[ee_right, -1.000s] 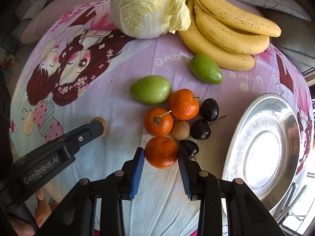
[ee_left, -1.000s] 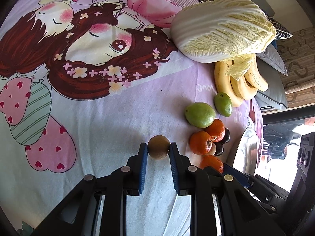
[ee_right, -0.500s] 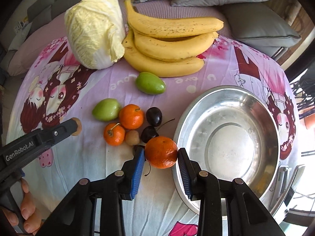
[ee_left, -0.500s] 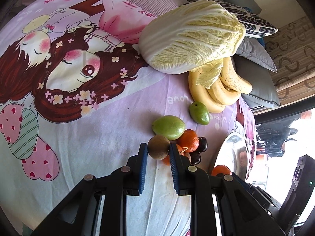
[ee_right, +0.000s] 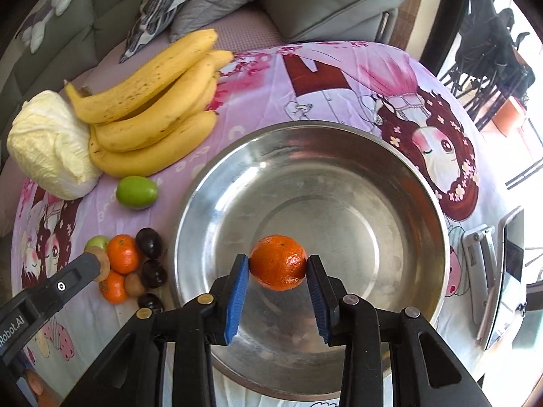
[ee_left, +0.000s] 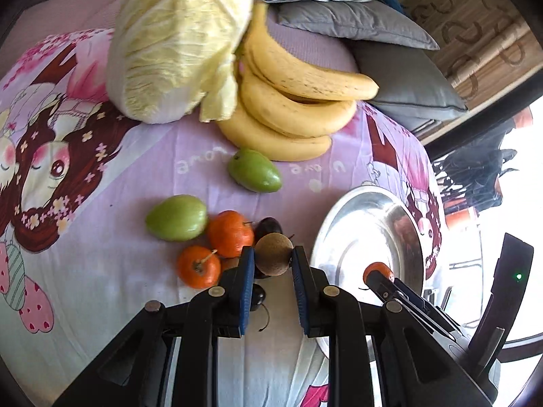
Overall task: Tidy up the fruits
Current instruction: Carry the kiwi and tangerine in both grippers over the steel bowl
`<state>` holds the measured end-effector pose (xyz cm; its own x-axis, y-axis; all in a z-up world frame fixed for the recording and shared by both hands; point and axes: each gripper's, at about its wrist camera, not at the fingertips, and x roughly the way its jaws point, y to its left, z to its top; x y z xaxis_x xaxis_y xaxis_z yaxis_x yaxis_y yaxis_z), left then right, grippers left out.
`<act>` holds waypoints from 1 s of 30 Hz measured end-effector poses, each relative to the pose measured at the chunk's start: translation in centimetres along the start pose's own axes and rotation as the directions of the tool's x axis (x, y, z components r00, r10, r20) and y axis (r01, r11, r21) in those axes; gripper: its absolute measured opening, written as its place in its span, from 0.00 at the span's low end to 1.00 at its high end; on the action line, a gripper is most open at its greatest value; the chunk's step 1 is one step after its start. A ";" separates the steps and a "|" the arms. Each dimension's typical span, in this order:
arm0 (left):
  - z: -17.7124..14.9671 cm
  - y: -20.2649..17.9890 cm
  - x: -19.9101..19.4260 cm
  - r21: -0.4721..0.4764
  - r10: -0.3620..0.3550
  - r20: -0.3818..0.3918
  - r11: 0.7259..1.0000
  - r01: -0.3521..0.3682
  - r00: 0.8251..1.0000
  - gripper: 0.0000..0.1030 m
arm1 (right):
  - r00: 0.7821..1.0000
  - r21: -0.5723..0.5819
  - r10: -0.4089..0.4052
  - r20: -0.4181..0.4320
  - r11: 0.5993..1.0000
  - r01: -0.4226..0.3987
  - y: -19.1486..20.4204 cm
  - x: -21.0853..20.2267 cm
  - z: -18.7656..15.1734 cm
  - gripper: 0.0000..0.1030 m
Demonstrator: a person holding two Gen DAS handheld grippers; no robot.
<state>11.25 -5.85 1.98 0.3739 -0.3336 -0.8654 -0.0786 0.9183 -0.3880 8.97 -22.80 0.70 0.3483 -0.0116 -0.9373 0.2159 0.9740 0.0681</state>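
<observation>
My left gripper point(ee_left: 273, 260) is shut on a small brown round fruit point(ee_left: 273, 254), held above the pile of oranges point(ee_left: 230, 233) and dark plums point(ee_left: 268, 225) on the cartoon-print cloth. My right gripper point(ee_right: 277, 267) is shut on an orange point(ee_right: 277, 262) and hangs over the inside of the steel bowl point(ee_right: 400, 176). In the left wrist view that bowl point(ee_left: 359, 210) sits right of the pile, with the right gripper's tip and its orange point(ee_left: 377, 268) above it. Two green fruits point(ee_left: 176, 217) point(ee_left: 254, 170) lie on the cloth.
A bunch of bananas point(ee_left: 292, 108) and a napa cabbage point(ee_left: 176, 40) lie at the back of the table. Grey and patterned cushions point(ee_left: 383, 30) sit behind them. A laptop or metal device point(ee_right: 505, 264) rests at the table's right edge.
Both grippers have travelled right with their fruit and rolled. The right one carried its orange from beside the pile to above the bowl; the left one moved from open cloth to above the pile.
</observation>
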 end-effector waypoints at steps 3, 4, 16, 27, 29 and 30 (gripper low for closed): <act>0.0 -2.2 1.1 0.054 0.001 -0.029 0.999 0.001 1.000 0.23 | 1.000 0.036 -0.018 -0.002 0.999 0.018 -1.9 0.5 0.0 0.36; 0.0 -2.8 1.4 0.070 0.003 -0.038 0.998 0.000 0.999 0.23 | 1.000 0.048 -0.020 -0.004 0.999 0.020 -2.5 0.6 0.0 0.36; -1.3 -8.2 5.7 0.210 0.060 -0.138 0.977 -0.030 0.989 0.23 | 1.000 0.156 -0.012 0.001 0.988 0.012 -8.7 0.8 0.7 0.36; -1.7 -8.5 7.1 0.209 0.096 -0.169 0.976 -0.059 0.981 0.23 | 1.000 0.155 0.000 -0.027 0.988 0.004 -9.2 1.6 0.6 0.37; -1.8 -8.4 6.9 0.199 0.085 -0.176 0.979 -0.049 0.981 0.23 | 1.000 0.152 0.006 -0.029 0.988 -0.001 -9.0 1.6 0.7 0.37; -1.8 -8.4 6.8 0.200 0.083 -0.174 0.979 -0.048 0.981 0.23 | 1.000 0.150 0.008 -0.028 0.989 -0.003 -9.0 1.5 0.7 0.37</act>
<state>12.81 -16.20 -1.19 0.1992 -0.2880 -0.9367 0.0903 0.9572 -0.2751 8.21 -31.72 -1.06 0.3242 0.0023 -0.9460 0.3488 0.9293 0.1217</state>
